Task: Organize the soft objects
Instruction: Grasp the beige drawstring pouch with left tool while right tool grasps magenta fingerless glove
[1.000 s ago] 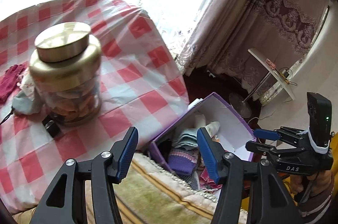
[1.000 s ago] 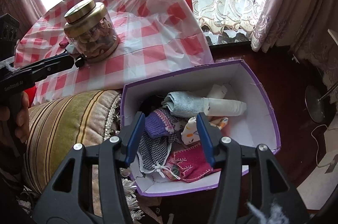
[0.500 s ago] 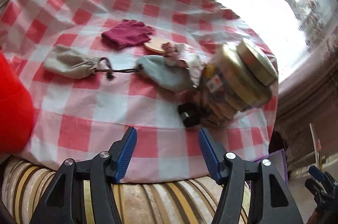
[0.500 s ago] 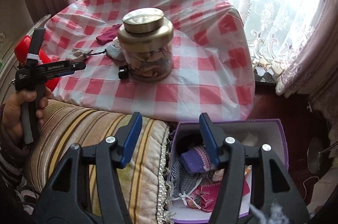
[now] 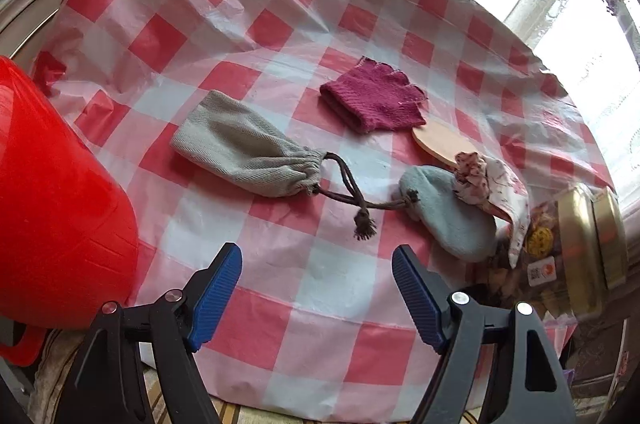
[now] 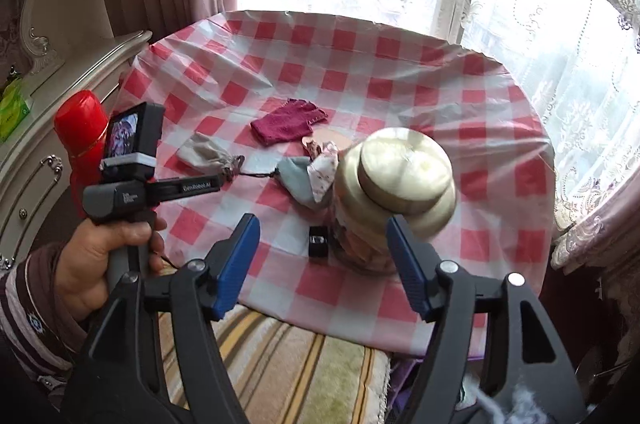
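Note:
Several soft items lie on the red-checked tablecloth (image 5: 248,35). A grey drawstring pouch (image 5: 244,147) (image 6: 200,153) is left of centre, with a magenta glove (image 5: 374,101) (image 6: 288,123) behind it. To the right, a pale blue soft piece (image 5: 444,207) (image 6: 298,177) lies under a floral white cloth (image 5: 492,179) (image 6: 324,167). My left gripper (image 5: 318,260) (image 6: 216,183) hovers over the near table edge, short of the pouch's cord. Its jaws are opening and hold nothing. My right gripper (image 6: 323,228) is further back over a striped cushion (image 6: 280,356), its jaws also opening and empty.
A gold-lidded glass jar (image 6: 400,179) (image 5: 576,248) stands on the right, with a small black object (image 6: 318,242) beside it. A red flask (image 5: 52,216) (image 6: 82,127) stands at the table's left edge. A round wooden piece (image 5: 440,141) lies behind the soft items. A pale cabinet (image 6: 60,79) is at the left.
Both grippers swung away from the purple box of soft items toward the table. The left one now looks down on the pouch and glove. Both pairs of jaws stand wider.

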`<act>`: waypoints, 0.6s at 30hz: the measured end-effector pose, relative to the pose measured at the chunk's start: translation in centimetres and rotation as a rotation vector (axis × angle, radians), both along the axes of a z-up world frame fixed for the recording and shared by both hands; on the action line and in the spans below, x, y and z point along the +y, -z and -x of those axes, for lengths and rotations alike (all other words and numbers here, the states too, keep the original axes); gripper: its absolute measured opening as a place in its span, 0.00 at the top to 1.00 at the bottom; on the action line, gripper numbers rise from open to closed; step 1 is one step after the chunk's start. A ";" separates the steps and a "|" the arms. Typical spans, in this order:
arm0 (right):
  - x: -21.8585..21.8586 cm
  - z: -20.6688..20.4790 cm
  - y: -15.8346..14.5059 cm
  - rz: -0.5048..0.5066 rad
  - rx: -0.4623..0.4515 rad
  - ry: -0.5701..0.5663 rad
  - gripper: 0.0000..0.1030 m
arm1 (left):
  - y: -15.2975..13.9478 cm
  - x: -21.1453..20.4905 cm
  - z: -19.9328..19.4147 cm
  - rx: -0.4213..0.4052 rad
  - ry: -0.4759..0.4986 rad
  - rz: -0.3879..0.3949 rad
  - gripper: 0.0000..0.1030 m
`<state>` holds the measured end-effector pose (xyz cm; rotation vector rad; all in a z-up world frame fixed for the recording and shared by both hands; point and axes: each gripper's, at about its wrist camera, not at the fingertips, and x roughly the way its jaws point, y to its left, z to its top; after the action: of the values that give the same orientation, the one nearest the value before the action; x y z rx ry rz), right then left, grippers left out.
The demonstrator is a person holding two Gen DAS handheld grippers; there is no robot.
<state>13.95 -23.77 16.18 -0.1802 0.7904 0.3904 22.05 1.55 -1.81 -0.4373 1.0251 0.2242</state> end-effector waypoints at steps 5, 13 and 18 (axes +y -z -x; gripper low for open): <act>3.2 -3.8 -0.6 -0.039 -0.001 -0.005 0.24 | 0.9 1.8 -2.2 0.033 -0.125 -0.010 0.20; 7.1 -10.0 -1.1 -0.086 0.015 0.026 0.22 | 3.1 4.1 -5.4 0.080 -0.250 0.000 0.20; 9.7 -13.4 0.3 -0.100 0.054 0.018 0.20 | 4.4 4.6 -7.1 0.096 -0.252 -0.018 0.20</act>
<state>27.34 -14.06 15.85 -0.0698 0.8231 0.4181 29.11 6.10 -6.19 -0.5436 1.0601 0.4838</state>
